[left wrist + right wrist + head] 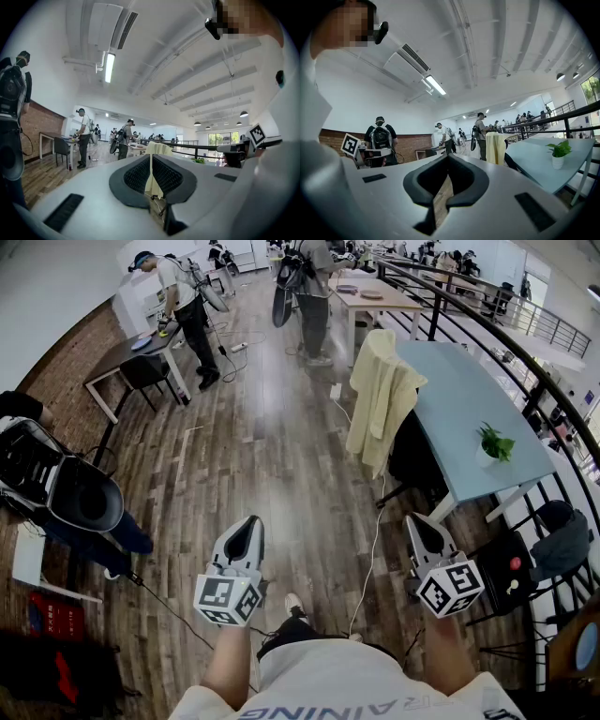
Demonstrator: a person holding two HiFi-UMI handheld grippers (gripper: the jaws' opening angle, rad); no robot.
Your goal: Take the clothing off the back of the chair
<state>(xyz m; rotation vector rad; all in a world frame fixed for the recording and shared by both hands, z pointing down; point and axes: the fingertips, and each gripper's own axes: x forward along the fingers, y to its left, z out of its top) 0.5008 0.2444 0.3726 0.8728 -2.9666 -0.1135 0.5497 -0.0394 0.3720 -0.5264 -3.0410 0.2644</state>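
Observation:
A pale yellow garment [380, 399] hangs over the back of a dark chair [416, 457] beside the light blue table [478, 399], well ahead of me. It also shows far off as the garment [157, 149] in the left gripper view and the garment [495, 147] in the right gripper view. My left gripper [246, 529] is held level over the wooden floor, jaws shut and empty. My right gripper [422, 526] is alongside it, also shut with nothing in it. Both are a good distance short of the chair.
A small potted plant [493, 443] stands on the blue table. A black railing [525, 390] runs along the right. A white cable [370, 549] trails across the floor. People work at desks [127, 352] in the back; a person sits at the left [56, 488]. Another dark chair [525, 563] is at right.

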